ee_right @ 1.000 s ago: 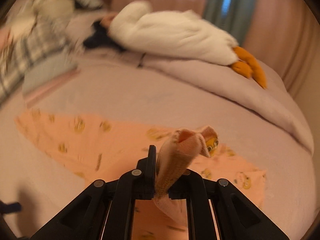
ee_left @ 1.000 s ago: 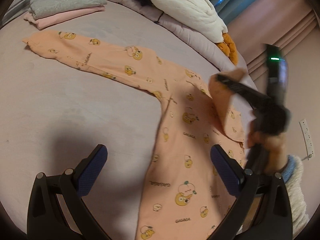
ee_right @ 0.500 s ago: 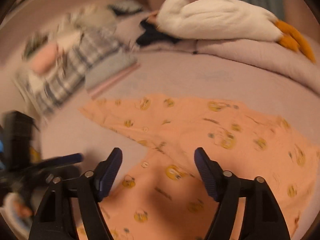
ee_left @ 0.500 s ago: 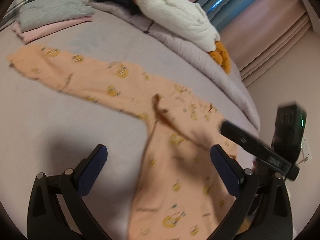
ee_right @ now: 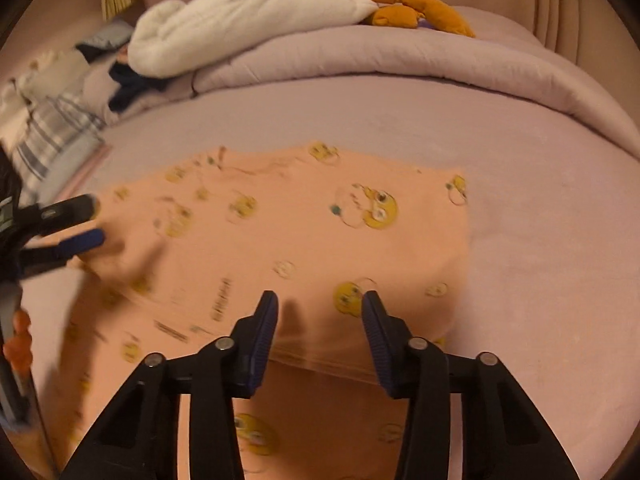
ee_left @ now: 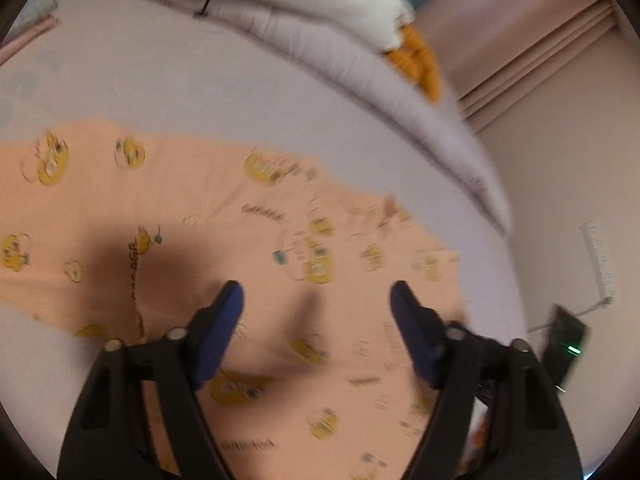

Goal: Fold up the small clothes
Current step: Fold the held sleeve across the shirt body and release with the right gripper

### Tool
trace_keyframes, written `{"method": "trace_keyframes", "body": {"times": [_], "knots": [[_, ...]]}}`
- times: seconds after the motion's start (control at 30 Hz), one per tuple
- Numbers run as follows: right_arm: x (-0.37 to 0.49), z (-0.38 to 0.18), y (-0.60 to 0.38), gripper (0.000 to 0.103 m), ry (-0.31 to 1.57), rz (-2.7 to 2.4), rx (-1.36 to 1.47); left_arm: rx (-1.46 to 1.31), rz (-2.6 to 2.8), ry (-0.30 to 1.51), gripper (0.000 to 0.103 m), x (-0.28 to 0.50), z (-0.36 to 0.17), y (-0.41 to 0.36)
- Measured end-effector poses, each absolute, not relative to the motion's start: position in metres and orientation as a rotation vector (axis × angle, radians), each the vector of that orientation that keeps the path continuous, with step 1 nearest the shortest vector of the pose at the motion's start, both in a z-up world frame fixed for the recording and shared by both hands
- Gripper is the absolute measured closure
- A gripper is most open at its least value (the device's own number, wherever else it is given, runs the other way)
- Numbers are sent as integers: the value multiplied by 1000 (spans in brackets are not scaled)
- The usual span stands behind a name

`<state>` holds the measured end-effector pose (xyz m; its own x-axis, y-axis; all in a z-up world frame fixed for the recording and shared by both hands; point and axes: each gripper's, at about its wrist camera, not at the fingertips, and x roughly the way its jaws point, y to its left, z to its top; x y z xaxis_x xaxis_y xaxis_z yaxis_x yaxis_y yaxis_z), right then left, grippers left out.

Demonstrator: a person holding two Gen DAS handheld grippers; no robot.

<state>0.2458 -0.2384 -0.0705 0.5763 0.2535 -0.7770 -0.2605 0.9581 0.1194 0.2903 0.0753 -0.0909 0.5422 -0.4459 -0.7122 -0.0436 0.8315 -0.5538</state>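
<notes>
A peach baby garment with yellow cartoon prints [ee_left: 280, 248] lies spread on the lilac bed sheet [ee_left: 168, 76]; it also shows in the right wrist view [ee_right: 312, 240], with one part folded over the body and a fold edge near the bottom. My left gripper [ee_left: 316, 300] is open and empty just above the garment's middle. My right gripper [ee_right: 320, 308] is open and empty over the folded part's near edge. The left gripper also shows at the left of the right wrist view [ee_right: 86, 224], over the garment's left side.
A rolled lilac duvet [ee_right: 400, 60] with a white plush goose [ee_right: 248, 12] lies along the far side of the bed. Folded clothes and a plaid item [ee_right: 52, 136] sit at the far left. A wall socket strip [ee_left: 600, 256] and a black device [ee_left: 566, 344] are at the right.
My right gripper let go of the sleeve it held, and that sleeve now lies folded over the body. Both grippers have moved in low over the garment, and both are open.
</notes>
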Motion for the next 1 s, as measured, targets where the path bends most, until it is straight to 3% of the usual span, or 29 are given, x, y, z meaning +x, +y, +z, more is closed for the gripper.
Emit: {"method": "trace_keyframes", "body": {"times": [0.03, 0.1, 0.47, 0.63, 0.7, 0.83, 1.0], "knots": [[246, -72, -236, 58, 906, 290, -29, -547, -233, 998, 36, 292, -98, 76], [247, -77, -232, 58, 905, 269, -92, -528, -184, 1005, 50, 291, -112, 80], [248, -85, -244, 58, 910, 241, -129, -612, -257, 984, 50, 267, -109, 110], [238, -83, -246, 58, 904, 234, -132, -638, -231, 947, 36, 244, -97, 131], [232, -79, -243, 58, 898, 243, -125, -636, -164, 926, 21, 229, -93, 152], [218, -70, -238, 58, 884, 256, -126, -718, -89, 891, 21, 202, -94, 199], [194, -57, -226, 48, 862, 326, -99, -891, 61, 817, 21, 155, -103, 277]]}}
